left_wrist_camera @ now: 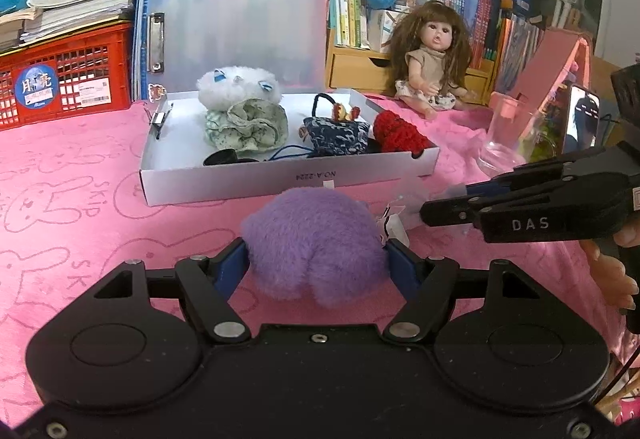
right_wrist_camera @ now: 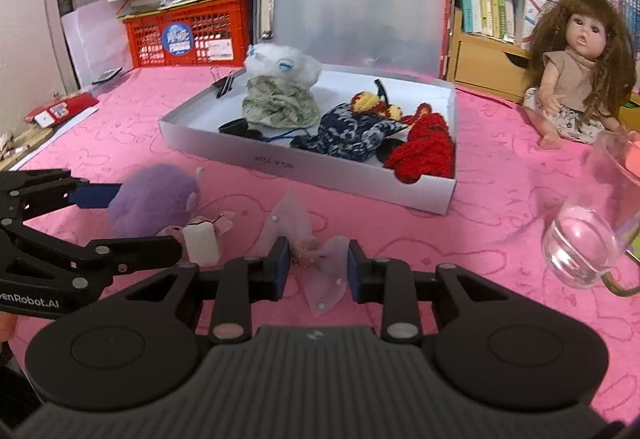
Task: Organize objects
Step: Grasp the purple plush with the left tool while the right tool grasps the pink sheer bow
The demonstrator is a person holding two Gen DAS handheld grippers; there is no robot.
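A fluffy purple plush toy [left_wrist_camera: 312, 247] lies on the pink cloth in front of the white box [left_wrist_camera: 280, 187]. My left gripper [left_wrist_camera: 318, 265] is shut on it, a blue pad pressed into each side. A small white and pink piece [right_wrist_camera: 202, 243] sticks out of the plush [right_wrist_camera: 152, 199] on its right. Next to it lies a sheer pale pink bow [right_wrist_camera: 324, 279]. My right gripper [right_wrist_camera: 317, 267] is shut on the bow at its knotted middle. The left wrist view shows the right gripper [left_wrist_camera: 444, 201] coming in from the right, low over the cloth.
The box [right_wrist_camera: 320, 171] holds a white plush on green cloth [left_wrist_camera: 244, 111], a dark blue pouch [left_wrist_camera: 336, 135] and a red knit piece [left_wrist_camera: 400, 133]; its translucent lid stands upright. A doll [right_wrist_camera: 576, 79] and a glass cup [right_wrist_camera: 588, 239] stand right, a red crate [left_wrist_camera: 60, 79] back left.
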